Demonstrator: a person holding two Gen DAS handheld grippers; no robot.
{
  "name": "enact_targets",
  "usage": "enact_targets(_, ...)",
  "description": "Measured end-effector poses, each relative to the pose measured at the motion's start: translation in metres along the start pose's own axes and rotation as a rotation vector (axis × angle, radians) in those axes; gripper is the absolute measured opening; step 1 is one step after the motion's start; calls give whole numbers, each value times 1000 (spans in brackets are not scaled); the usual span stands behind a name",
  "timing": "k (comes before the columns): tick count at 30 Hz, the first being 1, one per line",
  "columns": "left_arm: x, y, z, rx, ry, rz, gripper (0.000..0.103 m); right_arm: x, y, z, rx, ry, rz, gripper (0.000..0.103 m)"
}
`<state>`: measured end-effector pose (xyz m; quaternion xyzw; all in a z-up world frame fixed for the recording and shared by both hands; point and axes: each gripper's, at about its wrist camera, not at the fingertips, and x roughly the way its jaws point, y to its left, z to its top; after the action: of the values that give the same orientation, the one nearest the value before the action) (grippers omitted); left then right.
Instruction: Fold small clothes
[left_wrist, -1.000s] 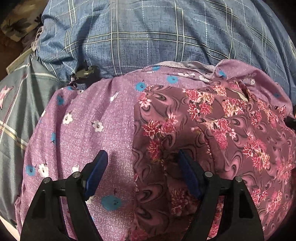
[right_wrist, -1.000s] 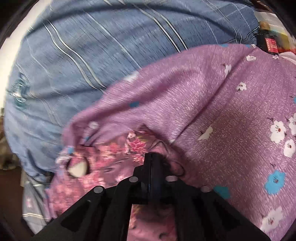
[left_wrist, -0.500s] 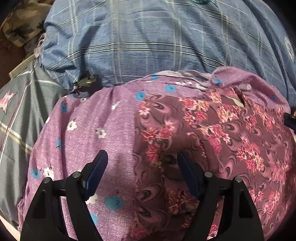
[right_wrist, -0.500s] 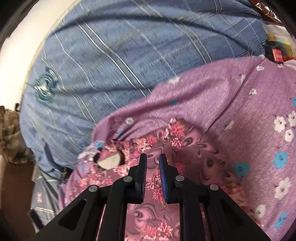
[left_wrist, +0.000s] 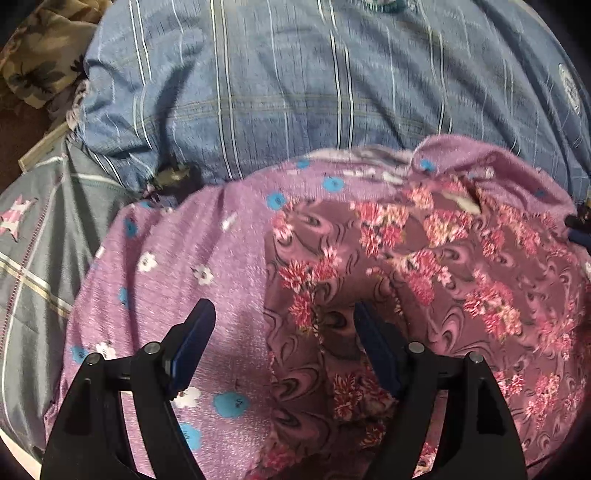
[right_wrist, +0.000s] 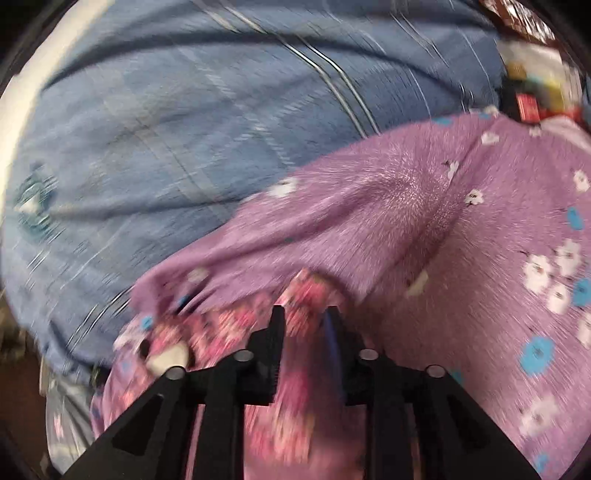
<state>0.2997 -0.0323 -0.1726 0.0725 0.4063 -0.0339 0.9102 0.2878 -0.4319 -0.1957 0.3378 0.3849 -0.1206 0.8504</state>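
The right gripper (right_wrist: 304, 317) has just been parting its jaws, no longer pinching the pink-flowered garment (left_wrist: 424, 288) between them, presumably releasing a finished fold. The left gripper (left_wrist: 282, 325), jaws wide apart, hovers empty over the garment, which lies on a lilac cloth (left_wrist: 192, 266) spread over the blue bedding (left_wrist: 295, 85).

A bedroom at home, judging by the blue checked quilt (left_wrist: 295, 85) and grey star-patterned bedding (left_wrist: 33, 236).

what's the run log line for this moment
left claw: open over floral garment | right claw: jaws just opening, clear of garment | purple flowered cloth beneath | fold unfinished
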Motion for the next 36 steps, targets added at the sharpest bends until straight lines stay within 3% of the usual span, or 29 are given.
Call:
enact_targets(6, 7, 0, -8, 28, 51, 18, 78, -41, -1, -53, -75, 24, 24, 34)
enact_targets(10, 20, -4, -17, 66, 103, 19, 78, -13, -18, -72, -50, 102, -24, 36)
enact_targets(13, 18, 2, -14, 46, 111, -5, 78, -13, -13, -70, -66, 82, -40, 37)
enact_targets(16, 9, 9, -9, 18, 81, -18, 78, -22, -7, -66, -46, 106, -37, 38)
enact_targets(19, -5, 14, -9, 24, 36, -26, 78, -47, -4, -66, -69, 67, -42, 39)
enact_targets(23, -26, 27, -19, 49, -10, -57, 78, -88, -13, -72, -60, 59, -12, 48)
enact_targets(28, -63, 67, -59, 39, -34, -133, 78, -161, -41, -94, -106, 56, -1, 57)
enact_targets(31, -93, 84, -89, 64, -74, -95, 78, -198, -62, -115, -160, 50, -7, 61)
enact_targets(33, -108, 94, -114, 62, -56, -104, 78, -214, -75, -127, -185, 56, -5, 62)
enact_targets(36, -127, 101, -160, 31, 28, -188, 78, -232, -101, -148, -181, 76, 30, 62)
